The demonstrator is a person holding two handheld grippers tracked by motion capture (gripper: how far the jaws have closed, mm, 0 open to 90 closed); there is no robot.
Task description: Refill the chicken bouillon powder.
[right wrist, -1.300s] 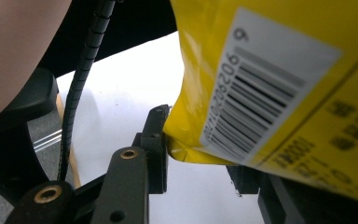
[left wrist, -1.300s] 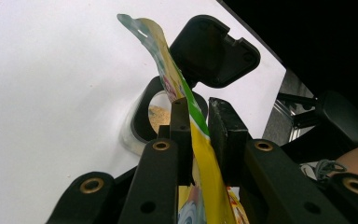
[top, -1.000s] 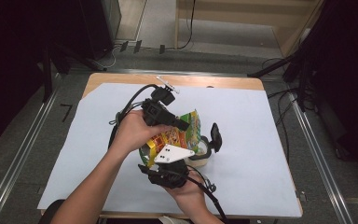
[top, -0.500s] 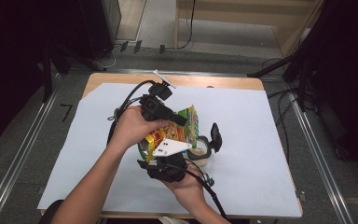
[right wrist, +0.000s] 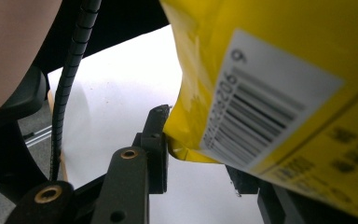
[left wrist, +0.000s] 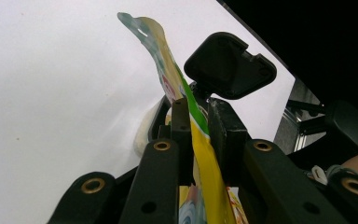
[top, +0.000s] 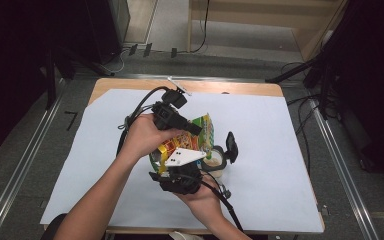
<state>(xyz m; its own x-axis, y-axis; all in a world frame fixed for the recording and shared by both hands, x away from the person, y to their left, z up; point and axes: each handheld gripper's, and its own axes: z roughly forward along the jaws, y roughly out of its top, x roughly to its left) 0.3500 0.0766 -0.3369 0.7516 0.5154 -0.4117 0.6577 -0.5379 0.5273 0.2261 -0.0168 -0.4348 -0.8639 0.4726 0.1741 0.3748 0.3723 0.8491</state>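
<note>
Jaws of the left gripper are clamped together on the thin edge of a yellow snack bag, whose green-and-yellow top seam curls upward past them toward a black hinged lid. In the right gripper view, the jaws of the right gripper sit either side of the bag's lower corner; the near jaw touches the foil, the far one is hidden behind the bag, so whether they pinch it I cannot tell. A white barcode label faces that camera, with a blurred string of digits beside the bars that cannot be read for certain; fainter dark print lower on the yellow panel is too soft to read.

From the high view, the bag is held up between the two hands over the middle of the white sheet covering the table, just above a small round container with its black lid standing open.

Compared with a second ago, the right gripper has shifted only slightly under the bag; the left gripper and the bag sit as before.
</note>
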